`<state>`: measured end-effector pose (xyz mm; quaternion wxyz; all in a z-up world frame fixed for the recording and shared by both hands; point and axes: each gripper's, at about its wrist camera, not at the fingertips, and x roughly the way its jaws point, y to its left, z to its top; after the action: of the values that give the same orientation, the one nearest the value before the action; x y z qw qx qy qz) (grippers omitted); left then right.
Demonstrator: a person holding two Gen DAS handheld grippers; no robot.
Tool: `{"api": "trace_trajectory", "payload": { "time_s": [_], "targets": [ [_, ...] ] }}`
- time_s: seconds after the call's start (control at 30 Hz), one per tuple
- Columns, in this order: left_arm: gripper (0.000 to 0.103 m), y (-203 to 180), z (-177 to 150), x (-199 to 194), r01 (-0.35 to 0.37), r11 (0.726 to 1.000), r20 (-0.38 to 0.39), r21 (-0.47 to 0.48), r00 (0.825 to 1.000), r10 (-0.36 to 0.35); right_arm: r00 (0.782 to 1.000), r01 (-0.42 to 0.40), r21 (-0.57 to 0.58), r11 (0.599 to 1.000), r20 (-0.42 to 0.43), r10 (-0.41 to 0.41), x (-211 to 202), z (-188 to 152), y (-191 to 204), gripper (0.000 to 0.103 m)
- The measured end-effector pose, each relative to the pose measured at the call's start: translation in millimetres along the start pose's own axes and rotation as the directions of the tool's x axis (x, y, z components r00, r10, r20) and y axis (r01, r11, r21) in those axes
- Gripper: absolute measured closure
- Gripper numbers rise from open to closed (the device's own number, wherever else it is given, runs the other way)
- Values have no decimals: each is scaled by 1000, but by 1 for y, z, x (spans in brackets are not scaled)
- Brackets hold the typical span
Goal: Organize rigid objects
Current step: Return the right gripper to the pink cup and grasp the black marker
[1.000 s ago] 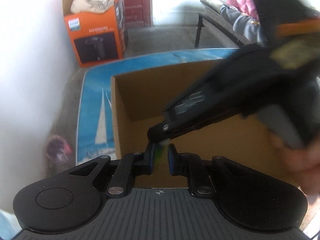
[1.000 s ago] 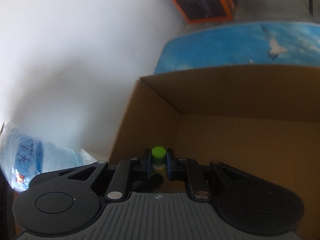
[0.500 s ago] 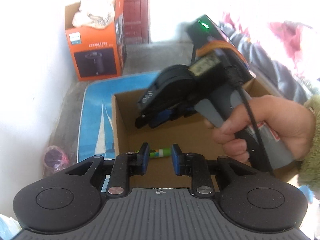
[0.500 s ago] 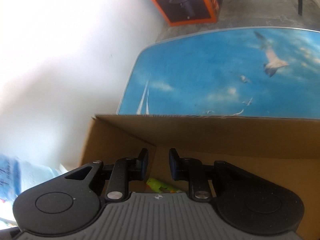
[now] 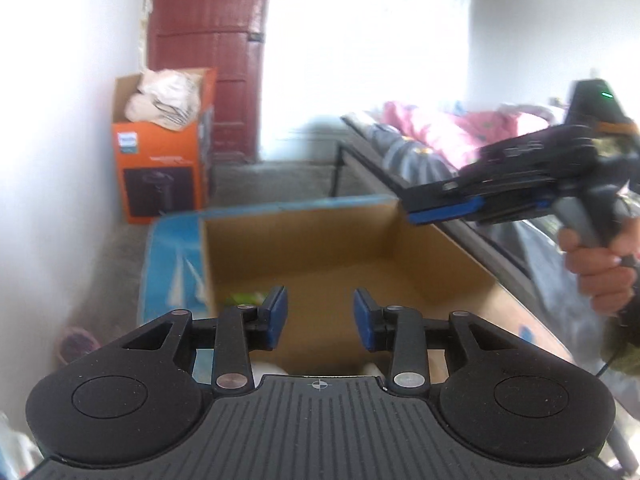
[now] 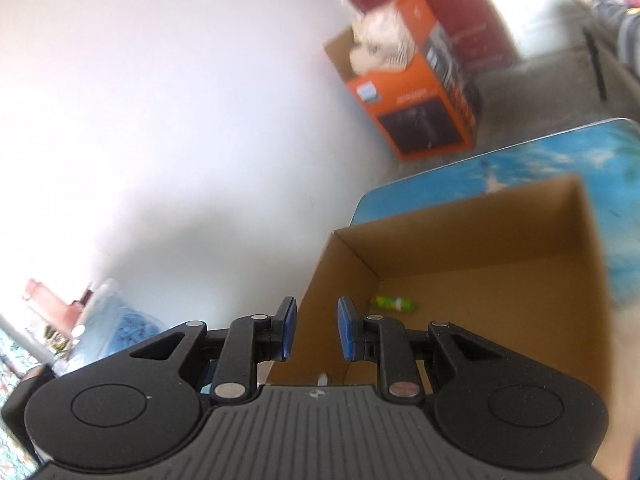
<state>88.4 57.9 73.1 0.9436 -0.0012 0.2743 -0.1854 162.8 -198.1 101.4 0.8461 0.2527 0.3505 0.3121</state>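
An open brown cardboard box (image 5: 304, 236) (image 6: 480, 224) stands on a blue sea-print table. A small green-capped bottle (image 6: 393, 303) lies on its side on the box floor near the left wall; in the left wrist view only a green bit (image 5: 244, 299) of it shows behind my left finger. My left gripper (image 5: 320, 318) is open and empty above the box's near edge. My right gripper (image 6: 313, 330) is open and empty over the box's near left corner; it also shows from the side in the left wrist view (image 5: 448, 210), raised above the box's right side.
An orange carton (image 5: 160, 176) (image 6: 416, 92) with white cloth in it stands on the floor by the white wall and a red door (image 5: 208, 52). A bed with pink bedding (image 5: 432, 136) lies to the right. A large water bottle (image 6: 116, 324) sits low left.
My right gripper let go of the green-capped bottle into the box, opened, and rose up and to the right. My left gripper opened wider and pulled back.
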Motion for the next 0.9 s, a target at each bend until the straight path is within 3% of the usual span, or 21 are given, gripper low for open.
{"api": "trace_trajectory", "payload": {
  "time_s": [0.13, 0.23, 0.4, 0.9],
  "targets": [
    [67, -33, -41, 7, 49, 998, -84, 32, 995, -46, 996, 45, 92, 995, 75, -52, -31, -69, -25, 78],
    [67, -49, -66, 28, 72, 996, -161, 49, 985, -63, 994, 74, 216, 974, 62, -89, -30, -110, -52, 78],
    [67, -75, -87, 47, 50, 989, -198, 142, 980, -21, 993, 112, 312, 943, 0, -118, -18, -144, -77, 78],
    [72, -87, -108, 64, 21, 948, -187, 316, 981, 41, 985, 175, 167, 970, -27, -173, 19, -142, -73, 76]
  ]
}}
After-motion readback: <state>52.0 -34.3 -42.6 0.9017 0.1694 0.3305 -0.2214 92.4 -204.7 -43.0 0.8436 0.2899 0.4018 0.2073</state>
